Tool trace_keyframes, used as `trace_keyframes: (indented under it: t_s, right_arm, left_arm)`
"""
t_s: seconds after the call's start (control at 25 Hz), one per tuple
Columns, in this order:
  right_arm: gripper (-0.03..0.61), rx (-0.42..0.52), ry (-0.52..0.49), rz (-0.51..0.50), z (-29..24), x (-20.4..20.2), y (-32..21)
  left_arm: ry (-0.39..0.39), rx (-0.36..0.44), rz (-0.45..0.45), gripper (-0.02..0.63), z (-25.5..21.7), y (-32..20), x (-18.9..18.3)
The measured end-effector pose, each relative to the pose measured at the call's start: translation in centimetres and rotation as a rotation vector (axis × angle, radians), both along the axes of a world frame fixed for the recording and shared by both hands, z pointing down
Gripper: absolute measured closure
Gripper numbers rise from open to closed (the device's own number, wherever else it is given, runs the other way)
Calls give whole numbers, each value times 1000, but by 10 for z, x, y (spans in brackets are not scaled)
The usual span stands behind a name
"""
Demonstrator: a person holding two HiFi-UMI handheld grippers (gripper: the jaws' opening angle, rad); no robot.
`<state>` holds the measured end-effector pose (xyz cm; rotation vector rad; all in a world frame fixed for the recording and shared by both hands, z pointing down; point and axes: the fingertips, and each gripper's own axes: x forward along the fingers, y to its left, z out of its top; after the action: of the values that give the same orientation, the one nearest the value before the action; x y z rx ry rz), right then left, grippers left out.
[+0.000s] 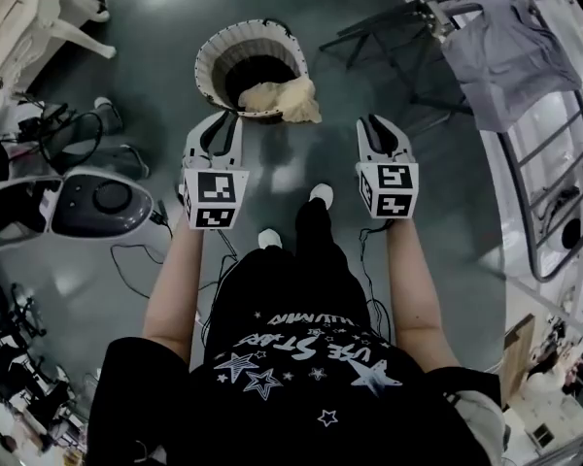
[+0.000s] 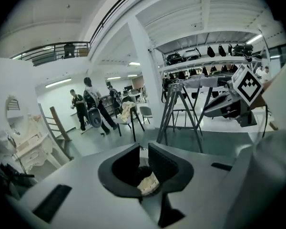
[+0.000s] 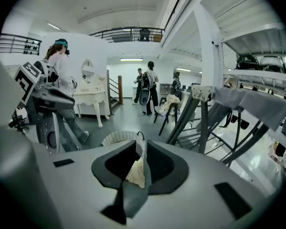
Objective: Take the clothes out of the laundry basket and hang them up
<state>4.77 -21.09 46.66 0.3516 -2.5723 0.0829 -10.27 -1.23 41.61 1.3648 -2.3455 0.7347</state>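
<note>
Left tool [image 2: 144, 147]: jaws almost together with a slim gap, nothing pinched; the cream garment shows through the gap, so it aims at the basket, tips near the near rim in the head view
Right tool [image 3: 141, 143]: jaws likewise drawn close but not touching, empty; it also looks toward the basket, level with the left tool and well apart from it
Rack [image 3: 202, 128]: stands on the floor [image 1: 437, 221] to the right of the basket; most of its rails look bare as far as the head view shows
Basket [image 1: 210, 66]: upright on the floor just ahead of both tools; the inside is dark, and I cannot tell whether more clothes lie at the bottom
Grey garment [image 1: 510, 61]: draped over the rack's upper end; this piece counts as hung
Cream garment [image 1: 284, 98]: at the basket, slumped over its near right rim, half in and half out; neither tool touches it
Done: one piece on the rack, by the look of it
Remaining: grip the cream garment, lift it clear, carry it to the rack and spread it on a free rail; then check the basket for more
Stage: early to middle, in my judgement; a reach toward the basket with no grasp made yet
</note>
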Motion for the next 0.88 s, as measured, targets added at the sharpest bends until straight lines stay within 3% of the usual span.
trace_keyframes:
  t_s: [0.4, 0.64, 0.88]
  right_arm:
    - [497, -68, 186, 51, 130, 43, 88]
    - [496, -68, 243, 33, 188, 39, 92]
    - [462, -36, 274, -22, 269, 1, 60]
  left_arm:
    - [191, -123, 36, 534, 132, 103, 47]
    - [255, -157, 60, 514, 193, 103, 63]
    - [281, -168, 17, 512, 254, 84, 50]
